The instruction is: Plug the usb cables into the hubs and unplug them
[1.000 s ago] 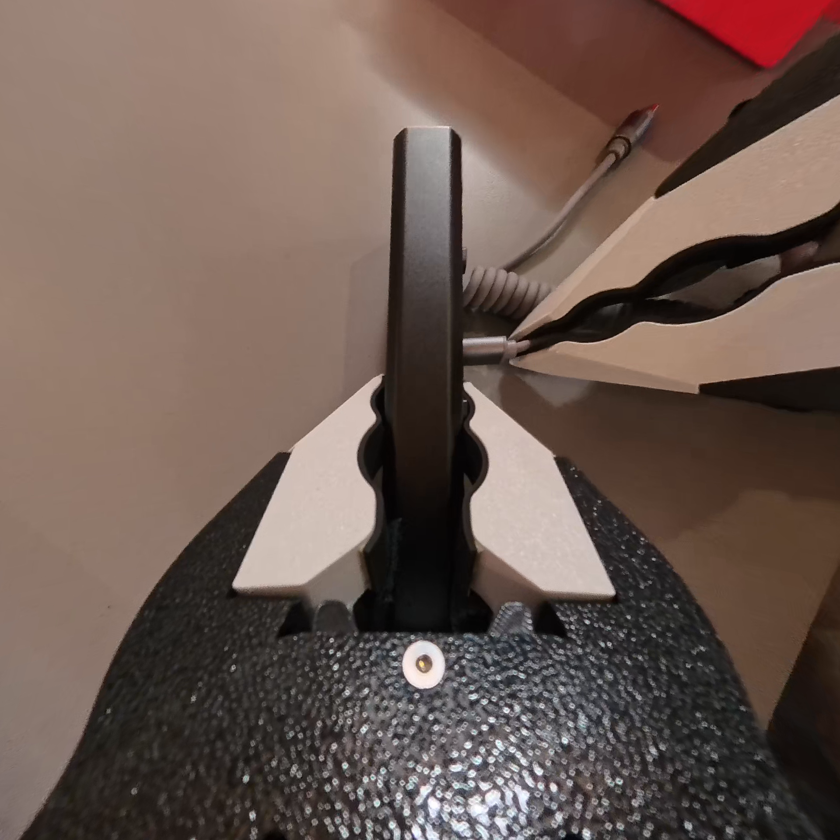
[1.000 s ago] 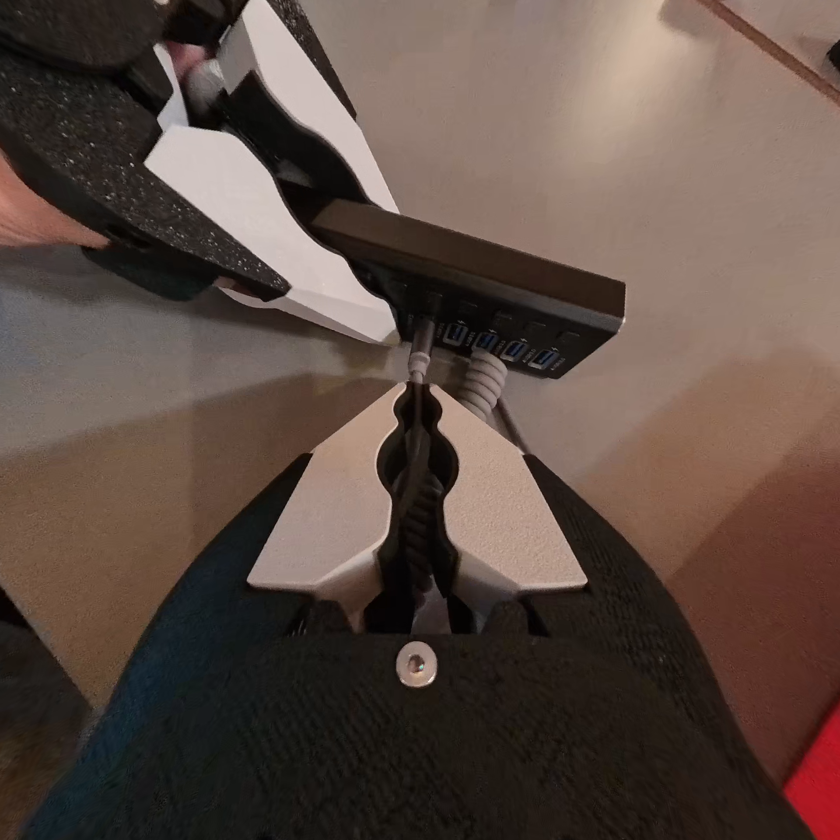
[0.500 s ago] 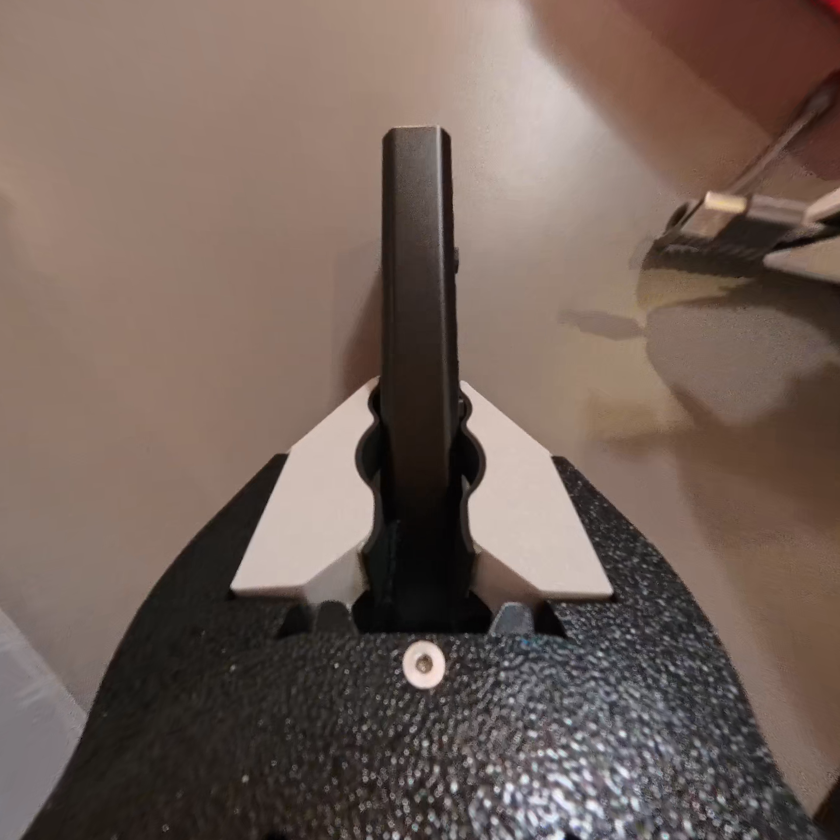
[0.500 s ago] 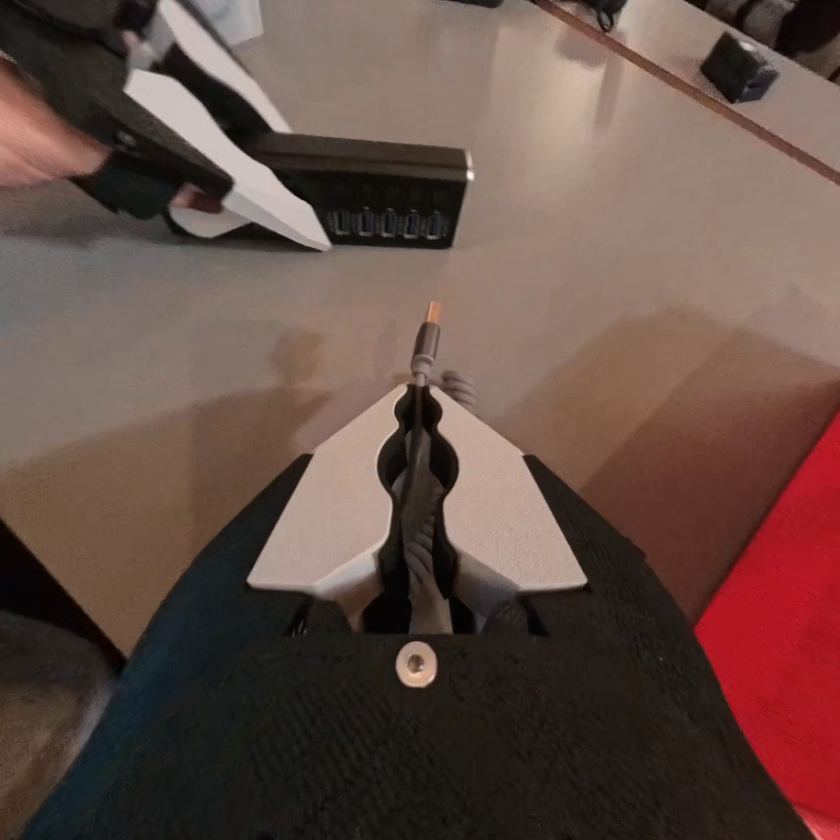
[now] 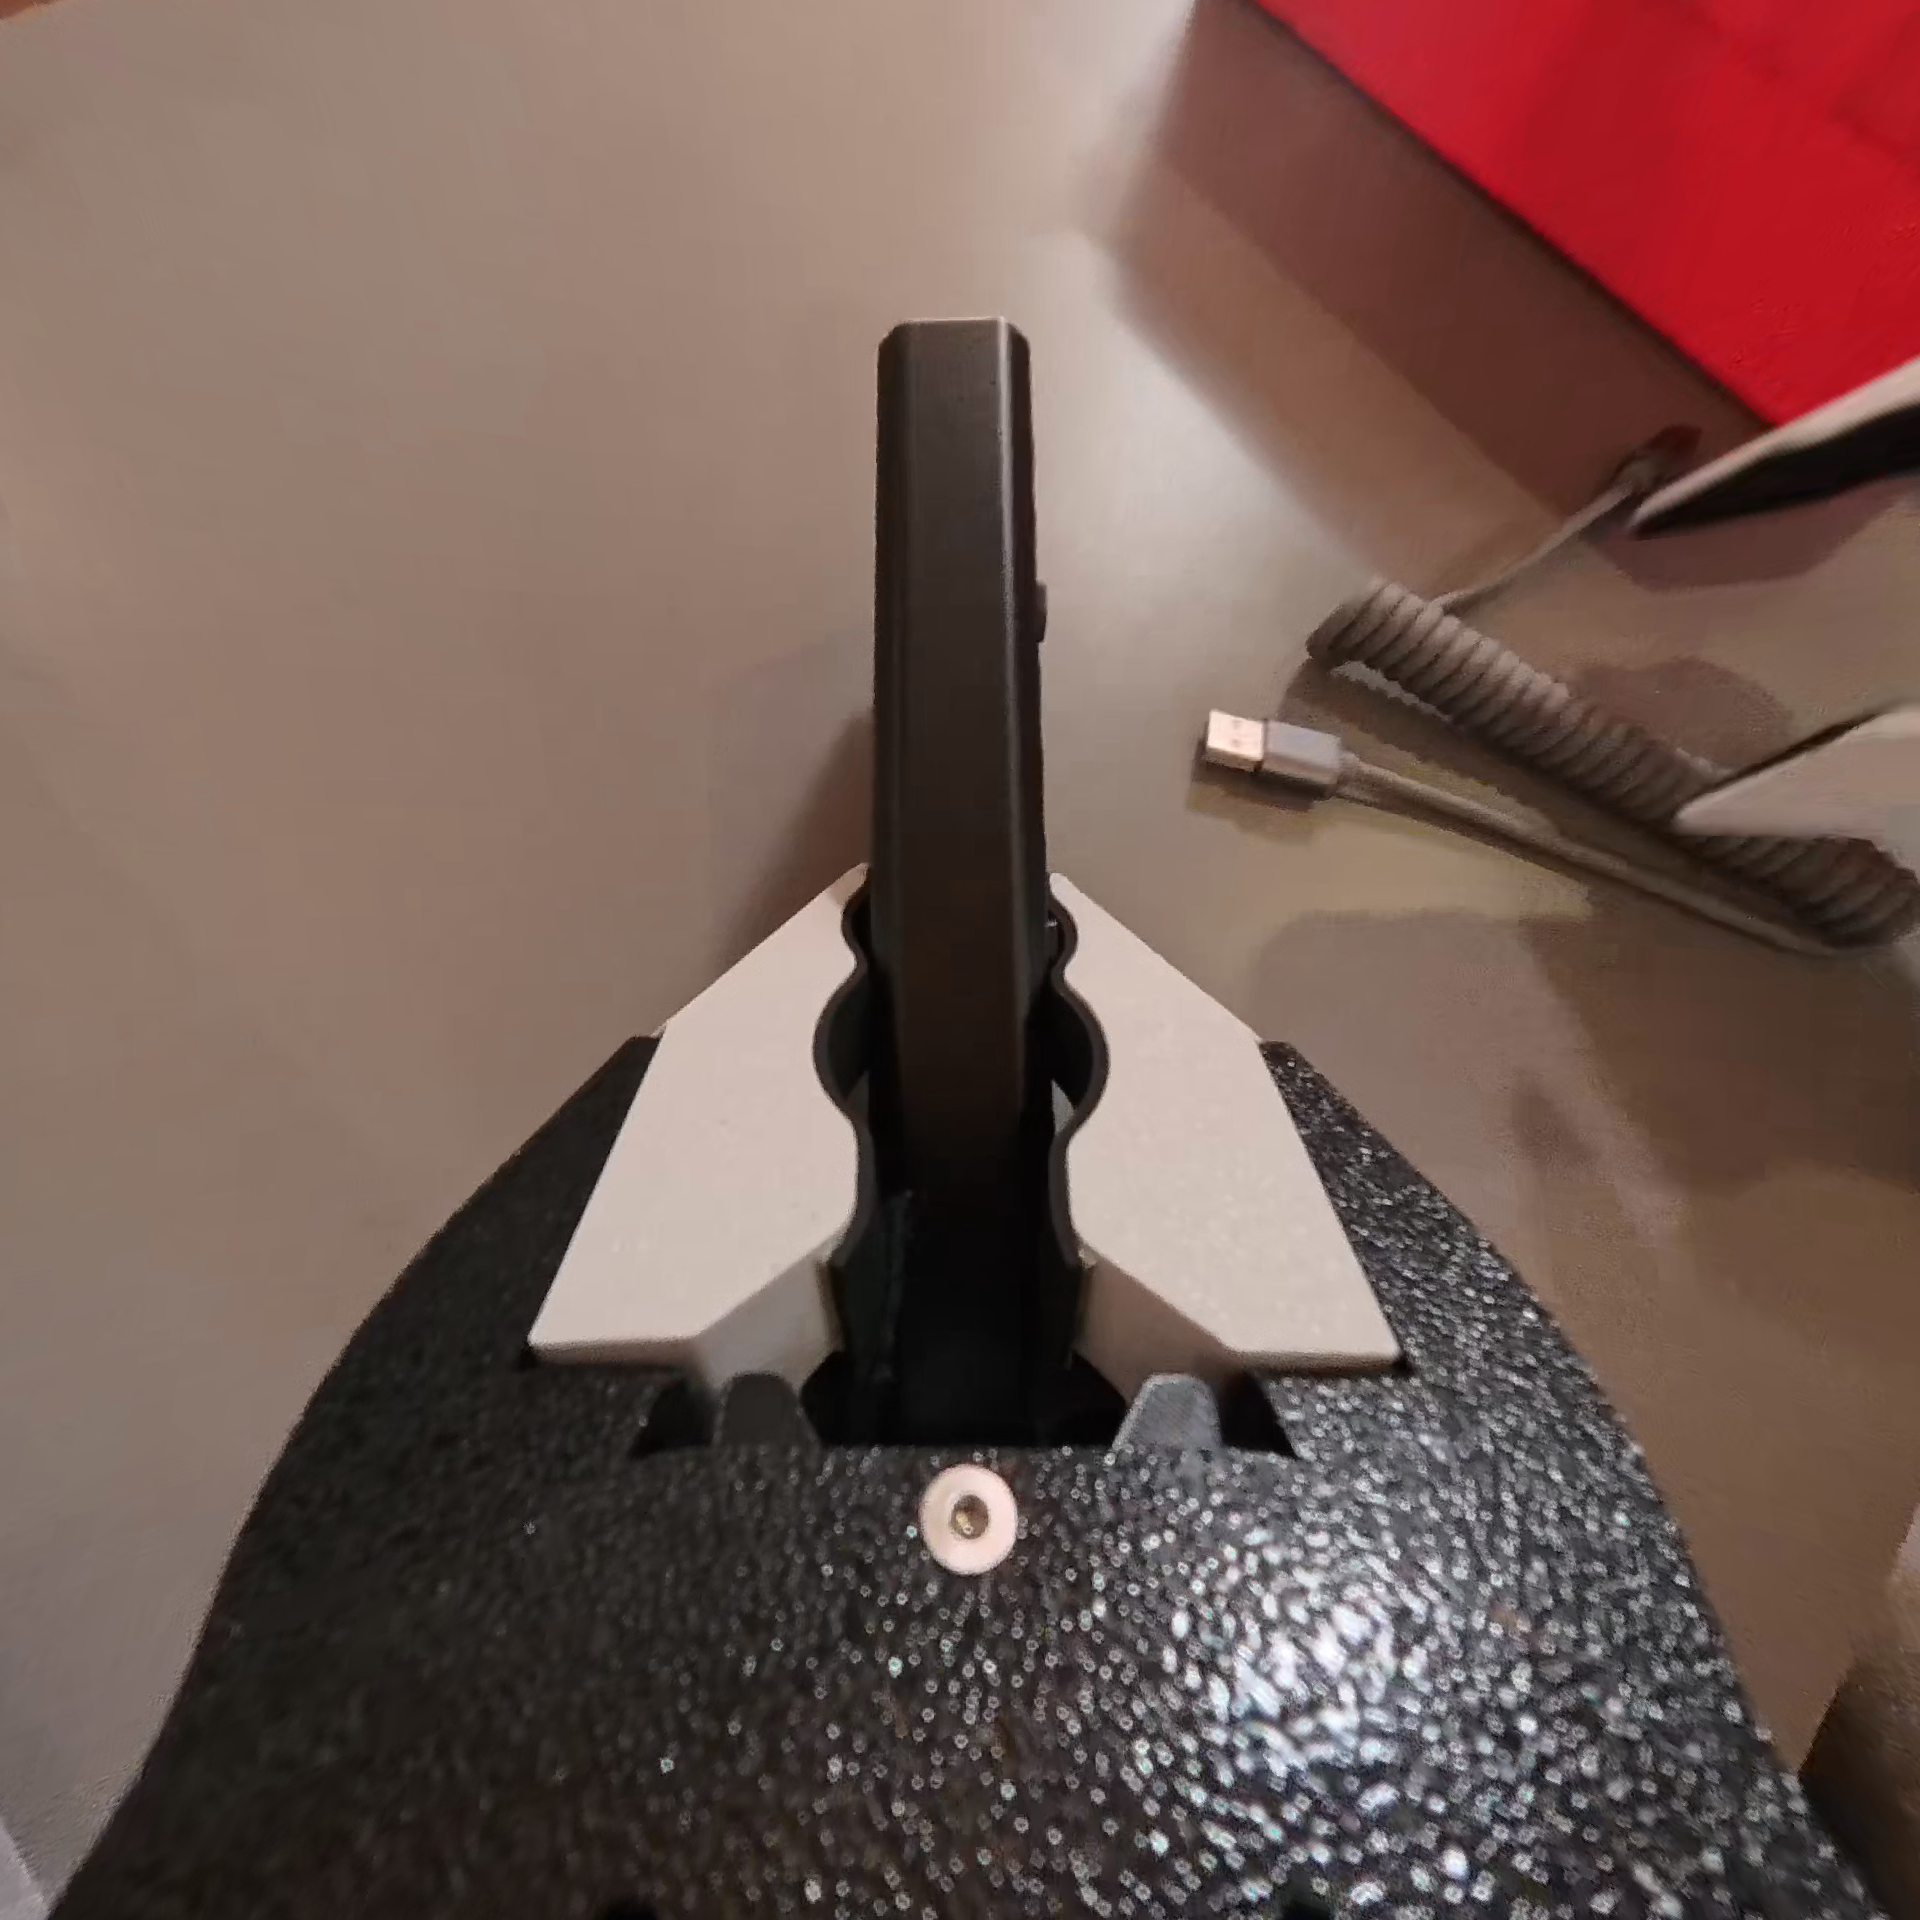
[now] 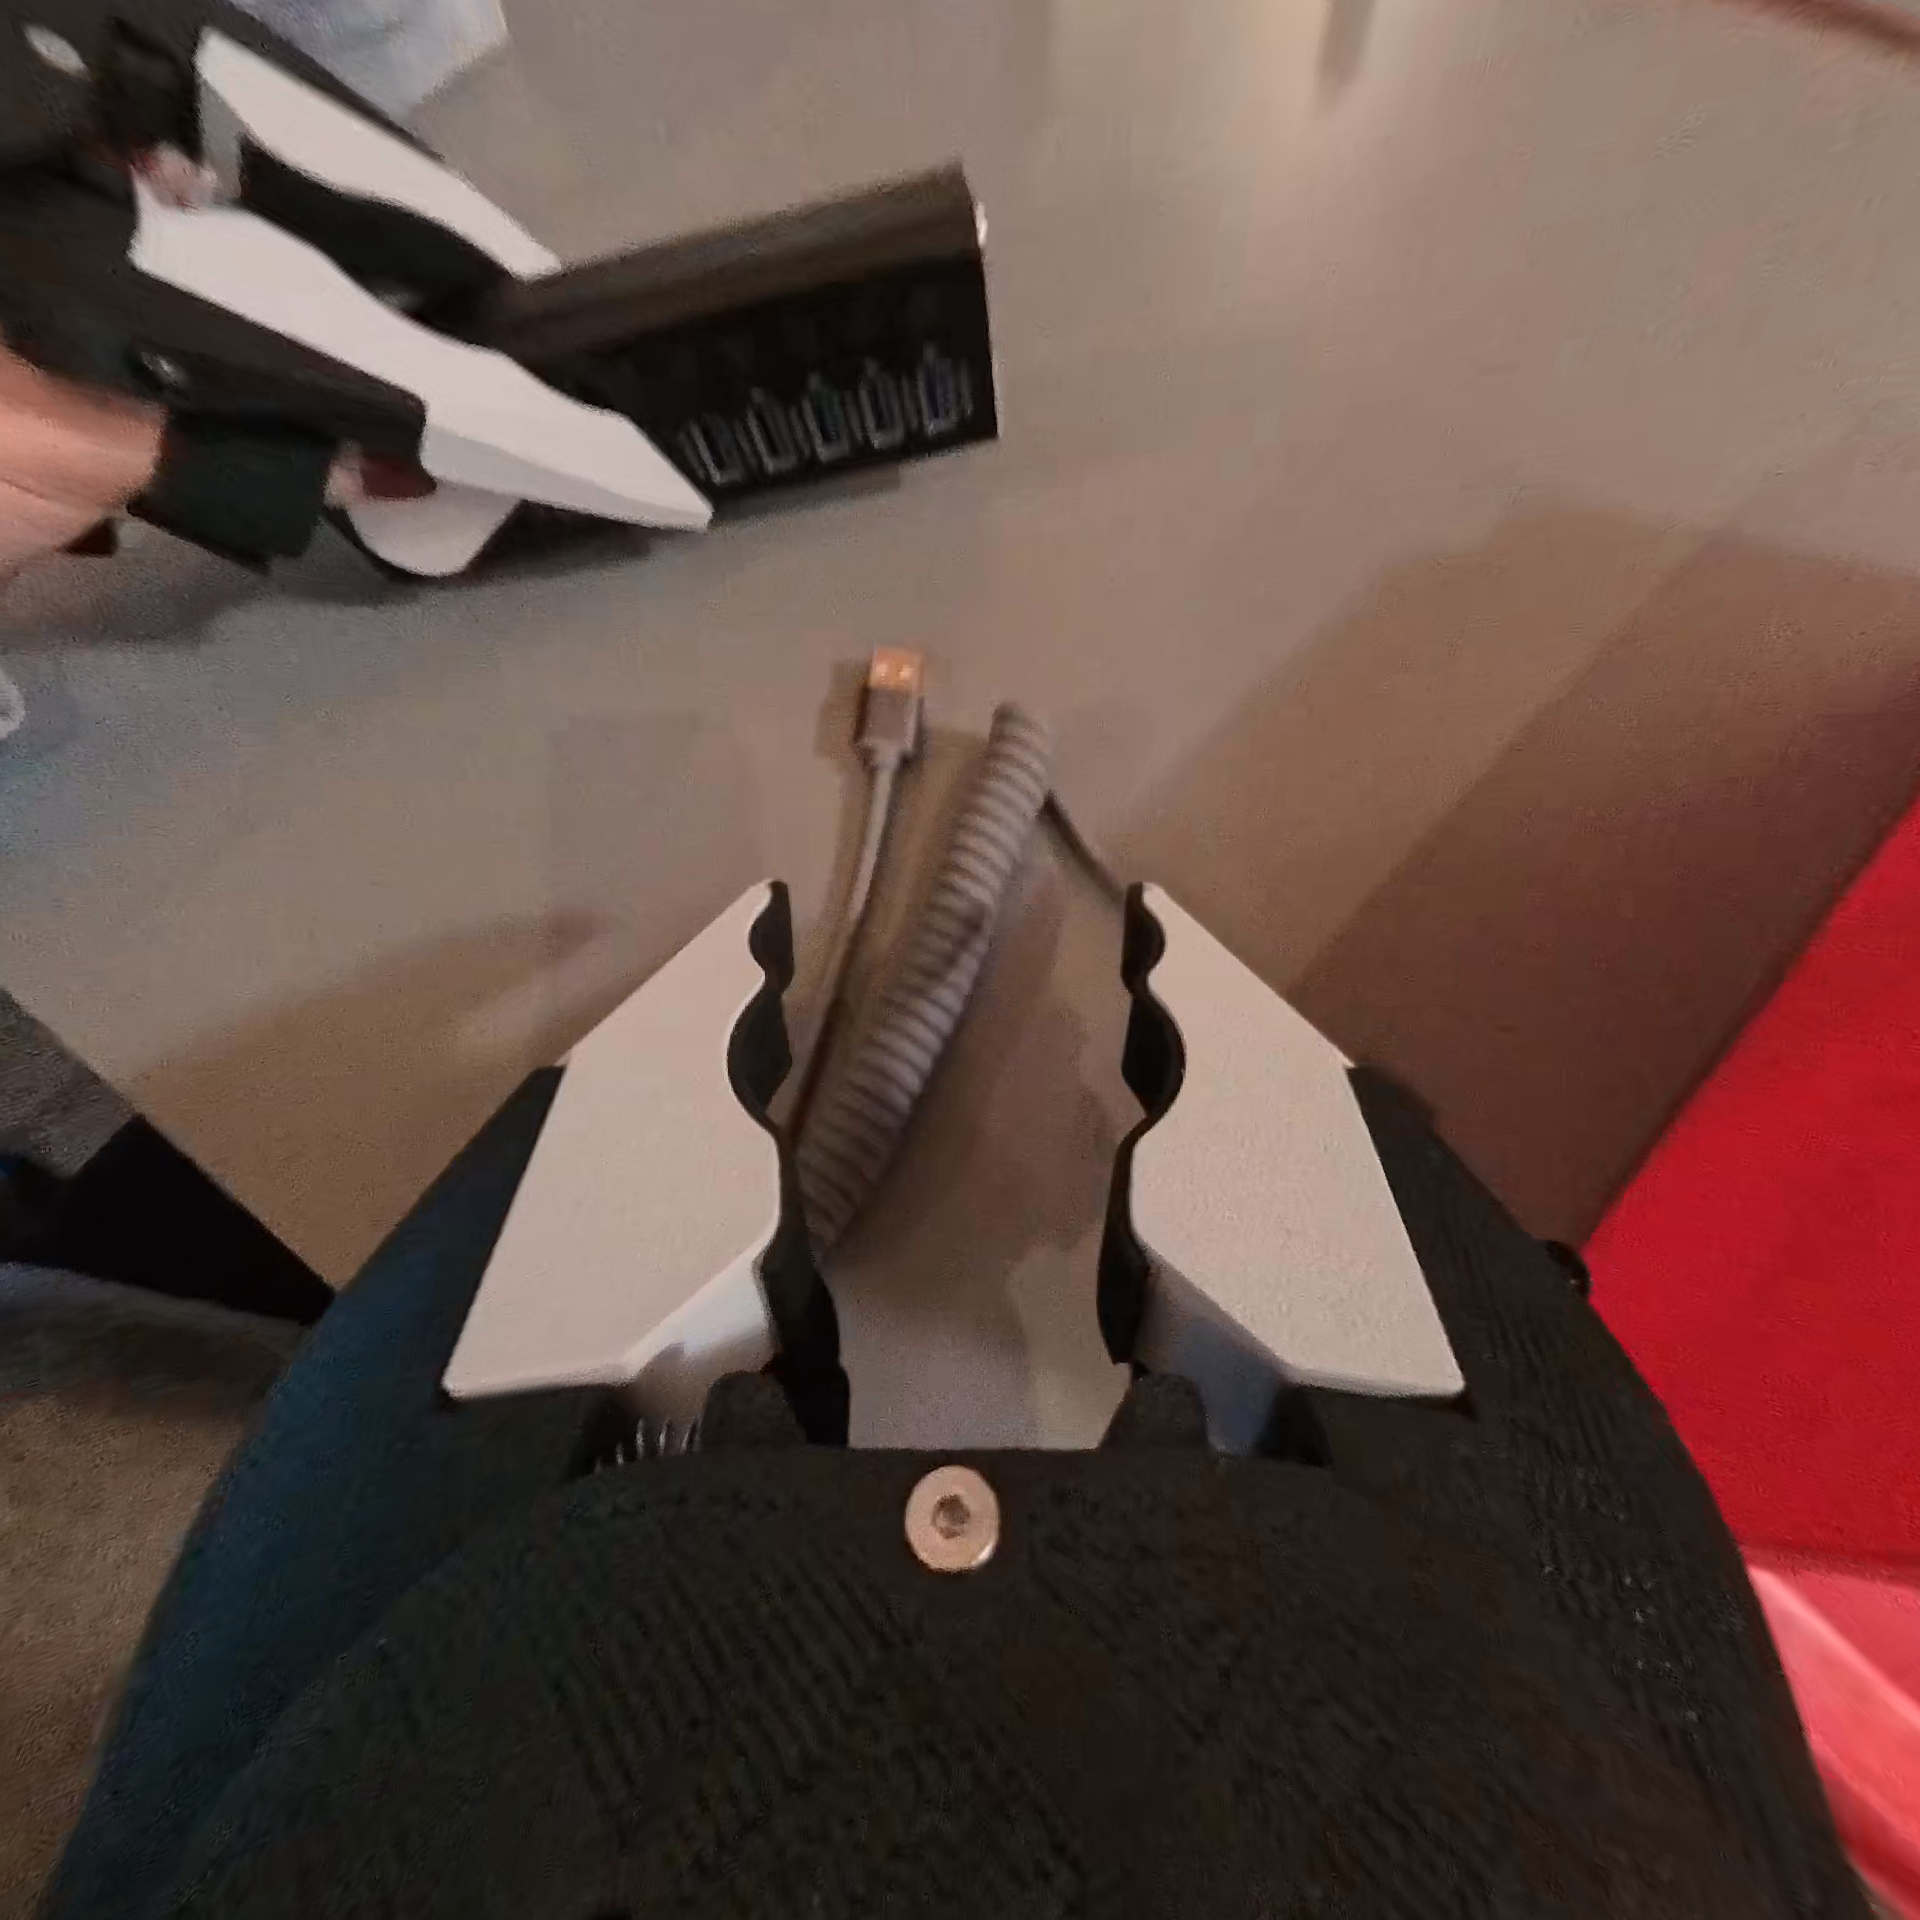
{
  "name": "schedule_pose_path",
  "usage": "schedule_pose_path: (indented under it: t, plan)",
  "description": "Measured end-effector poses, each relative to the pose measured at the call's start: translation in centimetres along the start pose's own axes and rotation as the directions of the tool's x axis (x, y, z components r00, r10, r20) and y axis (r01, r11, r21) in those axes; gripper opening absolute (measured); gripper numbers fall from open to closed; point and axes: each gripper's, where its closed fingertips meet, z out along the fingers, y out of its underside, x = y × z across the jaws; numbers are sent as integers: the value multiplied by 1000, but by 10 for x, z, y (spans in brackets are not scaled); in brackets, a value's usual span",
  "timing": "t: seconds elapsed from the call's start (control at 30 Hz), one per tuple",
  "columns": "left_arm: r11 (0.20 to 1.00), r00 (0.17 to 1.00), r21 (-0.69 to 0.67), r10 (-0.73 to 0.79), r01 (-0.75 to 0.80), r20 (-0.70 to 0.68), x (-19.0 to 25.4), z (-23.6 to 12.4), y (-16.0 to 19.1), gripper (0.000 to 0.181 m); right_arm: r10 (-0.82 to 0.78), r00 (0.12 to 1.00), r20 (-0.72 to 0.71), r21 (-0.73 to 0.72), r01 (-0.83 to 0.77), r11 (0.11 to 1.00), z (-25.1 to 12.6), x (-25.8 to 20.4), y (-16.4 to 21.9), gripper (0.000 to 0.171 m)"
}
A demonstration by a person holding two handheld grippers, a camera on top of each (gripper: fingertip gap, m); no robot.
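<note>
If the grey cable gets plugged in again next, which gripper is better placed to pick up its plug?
Likely the right gripper: it is open, with the coiled cable between its fingers and the plug just ahead. The left gripper is shut on the black hub.

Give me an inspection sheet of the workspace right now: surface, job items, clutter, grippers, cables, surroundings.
Surface: beige table, bare where seen.
Job's things: black USB hub, its visible ports empty; grey USB cable unplugged.
Clutter: nothing seen.
Grippers: left gripper shut on the USB hub; right gripper open, holding nothing, above the cable.
Cables: USB plug lies on the table, apart from the hub; coiled section behind it.
Surroundings: red surface beyond the table edge; part of a person's hand.
</note>
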Motion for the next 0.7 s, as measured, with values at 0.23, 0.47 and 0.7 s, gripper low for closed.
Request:
schedule_pose_path:
  t: [0.23,0.47,0.7]
  plan:
    - [996,998,86,8,-3,-62,20,-10,-2,25,-17,998,-57,-105,11,994,27,-19,22,58]
    - [984,995,176,11,7,-103,25,-28,-17,25,-150,988,-39,-152,143,978,30,-26,17,15]
    - [971,987,227,-40,75,-154,20,-40,-22,25,-218,966,-141,113,235,966,-37,-7,-46,7]
